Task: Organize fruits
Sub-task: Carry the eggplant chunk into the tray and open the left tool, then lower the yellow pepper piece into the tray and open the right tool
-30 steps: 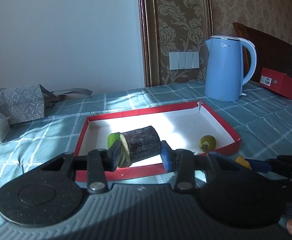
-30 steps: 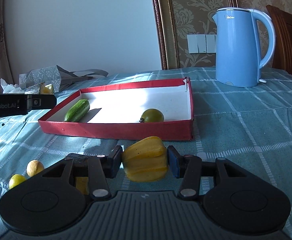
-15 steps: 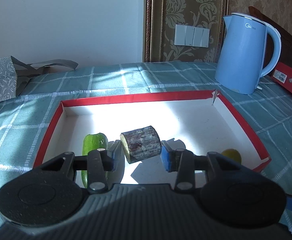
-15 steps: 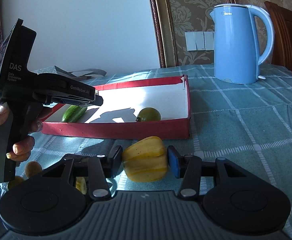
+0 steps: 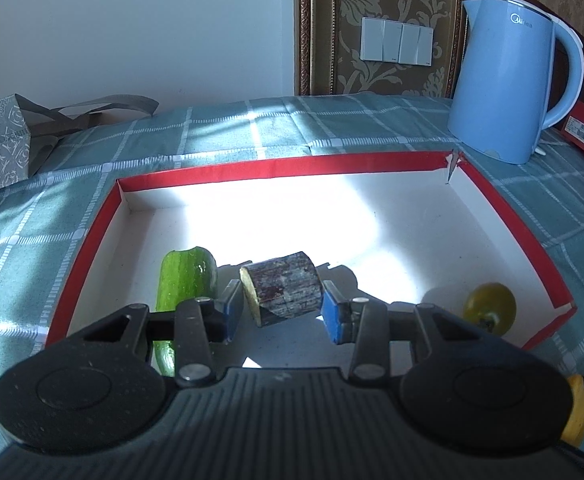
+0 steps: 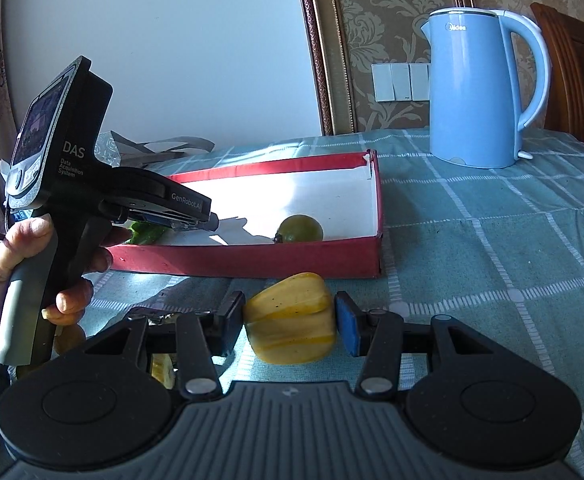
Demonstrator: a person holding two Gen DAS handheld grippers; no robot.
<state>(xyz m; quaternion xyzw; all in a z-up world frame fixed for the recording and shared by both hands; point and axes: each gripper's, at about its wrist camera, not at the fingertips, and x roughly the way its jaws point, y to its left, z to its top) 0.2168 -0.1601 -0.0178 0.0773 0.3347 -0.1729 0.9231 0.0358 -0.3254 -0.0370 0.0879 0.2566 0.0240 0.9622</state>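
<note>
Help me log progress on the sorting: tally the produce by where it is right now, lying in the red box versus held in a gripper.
Lying in the red box: 2 (cucumber, round green fruit)
Held in the left gripper: 1 (dark cut chunk)
Held in the right gripper: 1 (yellow pepper)
Total: 4

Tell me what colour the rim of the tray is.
Red, with a white inside. The tray shows best in the left wrist view.
</note>
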